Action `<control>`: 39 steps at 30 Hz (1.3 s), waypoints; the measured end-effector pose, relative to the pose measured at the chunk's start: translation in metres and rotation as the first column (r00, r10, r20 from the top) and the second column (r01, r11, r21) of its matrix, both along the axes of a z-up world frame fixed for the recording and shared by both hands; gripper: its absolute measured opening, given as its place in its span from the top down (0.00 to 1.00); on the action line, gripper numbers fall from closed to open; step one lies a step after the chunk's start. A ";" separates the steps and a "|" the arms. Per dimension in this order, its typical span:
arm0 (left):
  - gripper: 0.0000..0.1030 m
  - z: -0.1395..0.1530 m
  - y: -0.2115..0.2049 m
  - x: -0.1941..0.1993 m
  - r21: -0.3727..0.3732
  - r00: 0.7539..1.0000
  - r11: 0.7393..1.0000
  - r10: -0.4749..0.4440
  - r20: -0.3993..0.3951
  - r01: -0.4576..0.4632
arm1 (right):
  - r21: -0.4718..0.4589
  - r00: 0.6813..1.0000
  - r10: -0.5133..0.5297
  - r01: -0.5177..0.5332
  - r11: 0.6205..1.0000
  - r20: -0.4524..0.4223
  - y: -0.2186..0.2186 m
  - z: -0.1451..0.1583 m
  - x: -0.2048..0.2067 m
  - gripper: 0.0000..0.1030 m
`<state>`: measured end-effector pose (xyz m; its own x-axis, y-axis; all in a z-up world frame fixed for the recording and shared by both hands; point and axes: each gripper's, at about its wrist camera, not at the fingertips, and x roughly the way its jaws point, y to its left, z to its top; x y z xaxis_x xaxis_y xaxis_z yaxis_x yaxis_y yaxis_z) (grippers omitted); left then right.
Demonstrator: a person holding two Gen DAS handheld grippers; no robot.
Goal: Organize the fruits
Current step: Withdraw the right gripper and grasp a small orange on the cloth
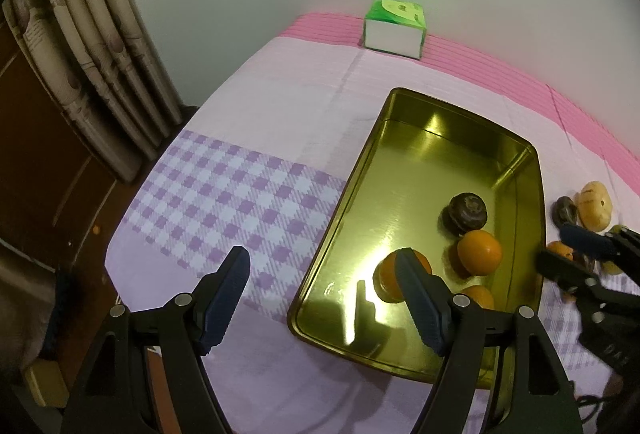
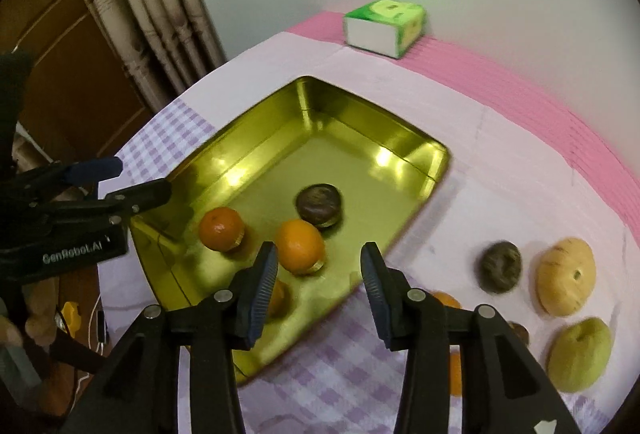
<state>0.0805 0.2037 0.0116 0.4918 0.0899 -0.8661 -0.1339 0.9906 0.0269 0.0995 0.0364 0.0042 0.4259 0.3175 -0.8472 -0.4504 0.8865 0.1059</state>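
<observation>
A gold metal tray (image 2: 400, 138) (image 1: 360, 170) lies on the table and holds three oranges (image 2: 299, 247) and a dark brown fruit (image 2: 319, 204) (image 1: 467, 207). My right gripper (image 2: 320, 270) is open and empty above the tray's near right edge. My left gripper (image 1: 324, 266) is open and empty over the tray's left rim; it also shows at the left of the right wrist view (image 2: 136, 180). On the cloth right of the tray lie another dark fruit (image 2: 500, 266), a yellow fruit (image 2: 566, 276), a green fruit (image 2: 580, 354) and an orange (image 2: 454, 370), partly hidden.
A green and white tissue box (image 2: 384, 28) stands at the table's far edge by the wall. The table has a pink and purple checked cloth (image 1: 240, 186). Curtains (image 1: 92, 46) and a wooden door are to the left, past the table edge.
</observation>
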 end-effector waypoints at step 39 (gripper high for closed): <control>0.24 -0.007 -0.025 -0.001 0.024 0.997 0.997 -0.077 -0.018 0.077 | -0.010 0.955 -0.282 0.282 0.959 -0.095 -0.120 -0.044 -0.040 0.50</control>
<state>0.0791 0.1790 0.0046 0.4834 0.0740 -0.8723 -0.0566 0.9970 0.0532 0.0592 -0.0833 -0.0396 0.4165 0.1991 -0.8871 -0.1700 0.9756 0.1392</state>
